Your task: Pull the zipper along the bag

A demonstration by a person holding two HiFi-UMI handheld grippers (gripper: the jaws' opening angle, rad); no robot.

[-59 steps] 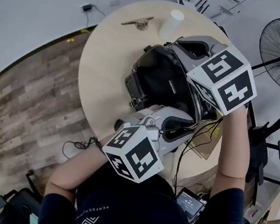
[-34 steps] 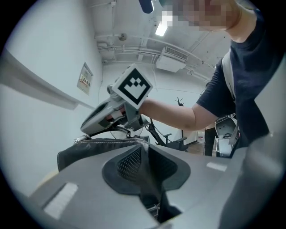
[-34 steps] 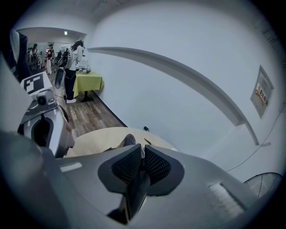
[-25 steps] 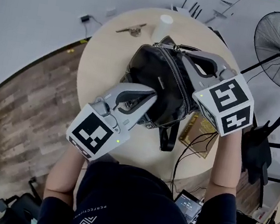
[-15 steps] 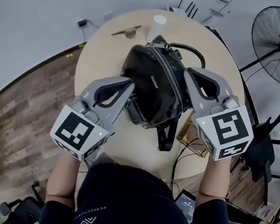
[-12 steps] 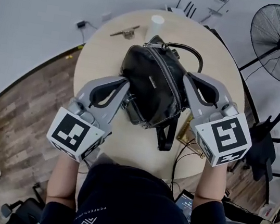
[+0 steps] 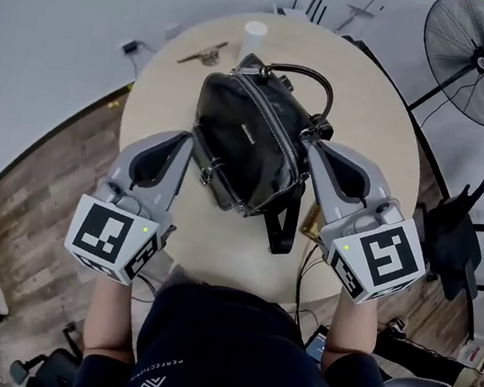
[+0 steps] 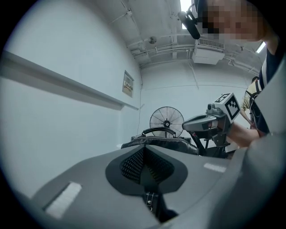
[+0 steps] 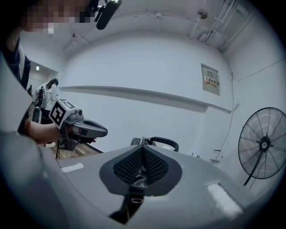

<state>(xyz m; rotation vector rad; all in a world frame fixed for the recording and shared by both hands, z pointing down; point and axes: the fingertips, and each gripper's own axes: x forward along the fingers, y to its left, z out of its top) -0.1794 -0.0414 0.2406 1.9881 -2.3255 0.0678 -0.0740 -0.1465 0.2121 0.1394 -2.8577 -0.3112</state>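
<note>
The round bench (image 7: pixel 161 98) carries the work, and the black bag (image 7: pixel 246 139) lies near its middle, set on a diagonal with its carry handle (image 7: pixel 313 79) toward the far side. The left gripper (image 7: pixel 180 139) stands just beside the bag's left flank and the right gripper (image 7: pixel 313 145) just beside its right flank. Each gripper's own view shows its fingers brought together with nothing between them, so neither holds the bag or its puller. The zipper (image 7: pixel 272 120) runs along the bag's top ridge and appears drawn shut over its visible length, though from the head view the seam is too fine to confirm this at either end. Judgement: the pull looks finished, or very nearly so, with both grippers off the bag; what remains, if anything, is a check of the ends of the seam. The bag's strap (image 7: pixel 284 227) trails toward the near rim of the bench and stops short of it (a snag risk if the bag is dragged that way). A white cup (image 7: pixel 255 31) stands close to the far rim, near the bag's far end, and a small flat object (image 7: pixel 202 52) lies to its left. Open bench remains on the left and the near side; the far end is the crowded one.
</note>
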